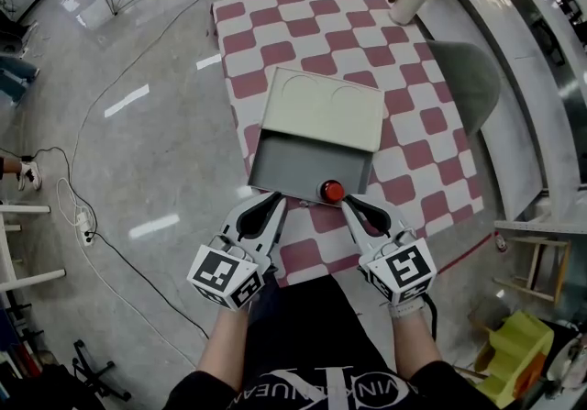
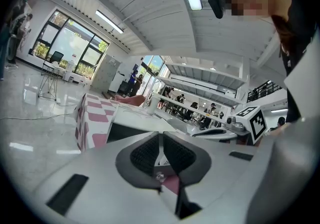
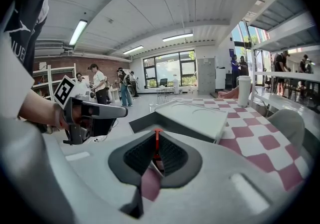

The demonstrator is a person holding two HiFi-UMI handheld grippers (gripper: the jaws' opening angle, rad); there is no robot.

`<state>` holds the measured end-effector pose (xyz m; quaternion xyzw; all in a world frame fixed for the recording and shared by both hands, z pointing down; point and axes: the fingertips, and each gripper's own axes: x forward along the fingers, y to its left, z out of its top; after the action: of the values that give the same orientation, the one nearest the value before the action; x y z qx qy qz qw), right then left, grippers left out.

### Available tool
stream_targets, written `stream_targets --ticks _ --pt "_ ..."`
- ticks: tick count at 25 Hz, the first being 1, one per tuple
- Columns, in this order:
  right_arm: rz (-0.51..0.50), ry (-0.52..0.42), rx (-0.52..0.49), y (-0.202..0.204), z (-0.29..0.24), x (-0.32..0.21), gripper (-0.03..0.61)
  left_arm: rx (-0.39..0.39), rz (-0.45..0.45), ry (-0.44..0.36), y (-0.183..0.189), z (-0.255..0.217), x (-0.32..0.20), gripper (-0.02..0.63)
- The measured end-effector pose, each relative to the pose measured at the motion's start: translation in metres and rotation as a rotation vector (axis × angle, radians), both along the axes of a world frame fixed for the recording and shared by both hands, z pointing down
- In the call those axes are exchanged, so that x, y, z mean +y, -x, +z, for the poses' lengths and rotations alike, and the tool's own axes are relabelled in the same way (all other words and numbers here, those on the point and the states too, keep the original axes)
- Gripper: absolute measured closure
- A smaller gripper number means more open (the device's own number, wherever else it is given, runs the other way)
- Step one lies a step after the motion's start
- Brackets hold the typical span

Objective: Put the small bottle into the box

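Red-capped small bottle (image 1: pixel 331 191) is seen inside box (image 1: pixel 292 166), tight against its near wall. Right gripper (image 1: pixel 349 204) is closed on nothing, tips just beside it; left gripper (image 1: pixel 274 204) is closed too. Bottle could be toppled if clipped on withdrawal.
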<state>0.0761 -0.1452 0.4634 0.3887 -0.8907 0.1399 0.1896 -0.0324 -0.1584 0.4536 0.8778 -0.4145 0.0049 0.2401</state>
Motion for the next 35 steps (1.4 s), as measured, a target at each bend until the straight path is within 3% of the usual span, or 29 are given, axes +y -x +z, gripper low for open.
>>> stream_targets --ticks 16,35 --pt "0.096 -0.077 -0.179 -0.016 -0.043 -0.021 0.572 -0.014 -0.018 -0.057 0.009 -0.028 -0.018 0.584" --pt "0.141 -0.163 -0.235 -0.025 -0.088 -0.031 0.572 -0.027 -0.034 -0.133 0.012 -0.07 -0.031 0.584"
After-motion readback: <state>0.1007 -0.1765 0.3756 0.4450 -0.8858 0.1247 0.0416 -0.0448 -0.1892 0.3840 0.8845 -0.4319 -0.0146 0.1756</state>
